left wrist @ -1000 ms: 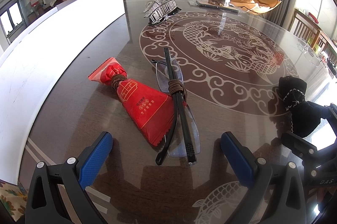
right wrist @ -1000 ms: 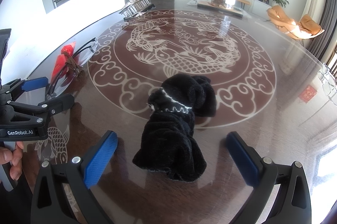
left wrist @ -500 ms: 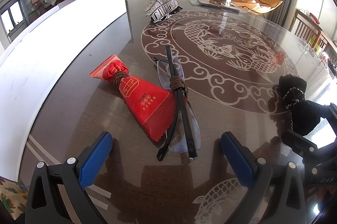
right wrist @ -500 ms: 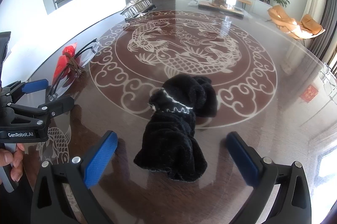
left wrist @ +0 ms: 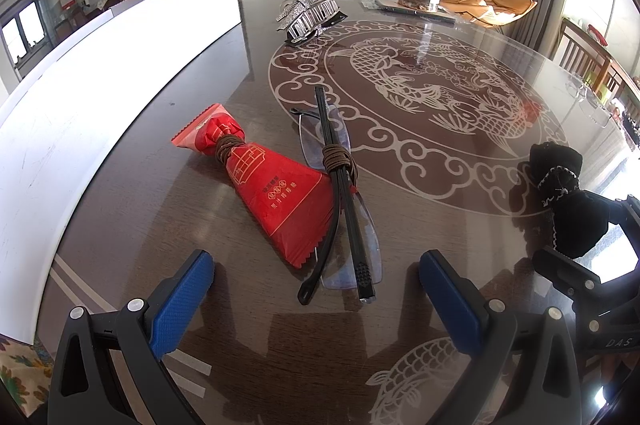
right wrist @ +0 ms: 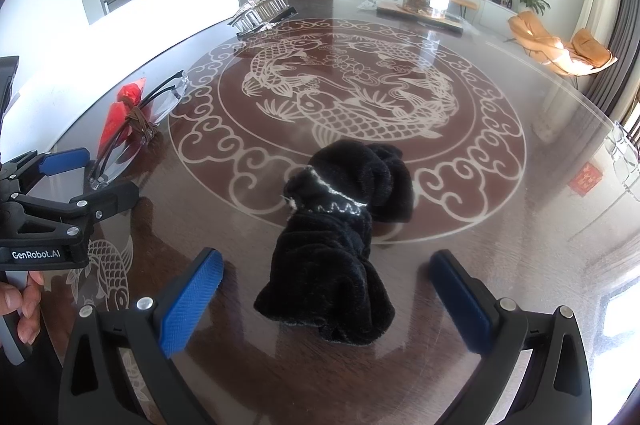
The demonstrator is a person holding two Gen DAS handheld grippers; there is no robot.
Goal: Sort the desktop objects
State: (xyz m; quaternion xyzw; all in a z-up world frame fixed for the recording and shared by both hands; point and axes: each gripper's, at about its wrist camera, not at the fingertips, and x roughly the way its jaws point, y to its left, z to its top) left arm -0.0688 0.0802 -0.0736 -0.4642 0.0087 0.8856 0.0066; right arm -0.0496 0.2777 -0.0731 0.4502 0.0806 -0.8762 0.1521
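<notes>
On the Shiny Table, Things Waited to Be Sorted

From the left wrist camera, the left gripper point(left wrist: 316, 299) stood wide open and held nothing. A red packet point(left wrist: 280, 193), tied with brown cord, lay on the table point(left wrist: 440, 185) touching folded glasses point(left wrist: 340, 201). A sparkly hair clip point(left wrist: 310, 15) sat far back.

From the right wrist camera, the right gripper point(right wrist: 326, 299) was wide open too, holding nothing. A fluffy black cloth point(right wrist: 340, 241) with a white zigzag band lay between its blue fingers point(right wrist: 192, 299).
</notes>
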